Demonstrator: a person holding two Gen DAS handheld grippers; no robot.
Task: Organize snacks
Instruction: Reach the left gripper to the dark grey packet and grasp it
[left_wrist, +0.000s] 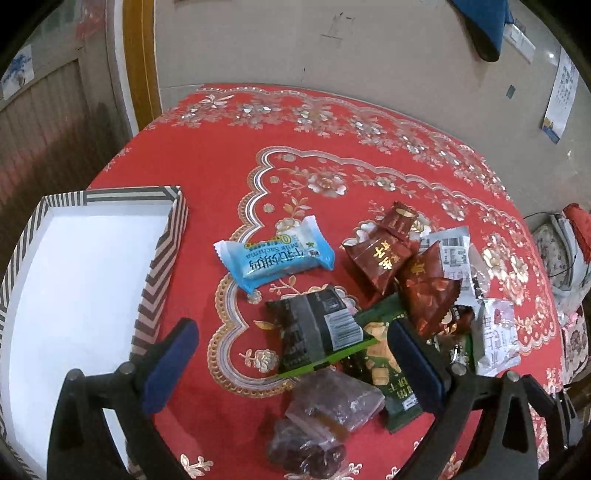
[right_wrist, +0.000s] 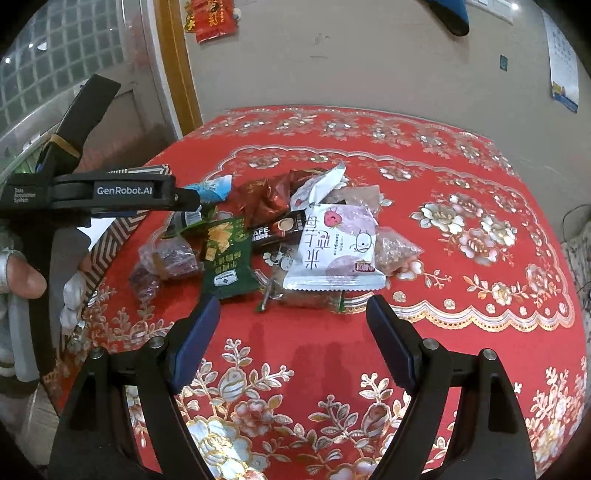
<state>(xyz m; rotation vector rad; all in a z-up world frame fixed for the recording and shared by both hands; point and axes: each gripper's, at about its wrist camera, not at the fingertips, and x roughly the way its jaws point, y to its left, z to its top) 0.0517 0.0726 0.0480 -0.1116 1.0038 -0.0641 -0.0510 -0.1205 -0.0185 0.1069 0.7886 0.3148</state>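
A pile of snack packets lies on the red floral tablecloth (left_wrist: 221, 155). In the left wrist view I see a blue milk sachima packet (left_wrist: 273, 254), dark red packets (left_wrist: 384, 254), a black packet (left_wrist: 317, 332), a green cracker packet (left_wrist: 388, 369) and clear-wrapped brown sweets (left_wrist: 325, 413). A striped box (left_wrist: 162, 258) with a white inside stands to the left. My left gripper (left_wrist: 291, 347) is open above the pile. In the right wrist view my right gripper (right_wrist: 293, 314) is open just in front of a white strawberry packet (right_wrist: 336, 247) and the green packet (right_wrist: 227, 254).
The wall rises behind the table. A door frame (left_wrist: 140, 74) stands at the back left. A cushioned chair (left_wrist: 561, 258) sits off the right edge. The left gripper's body (right_wrist: 92, 192) hangs over the pile's left side in the right wrist view.
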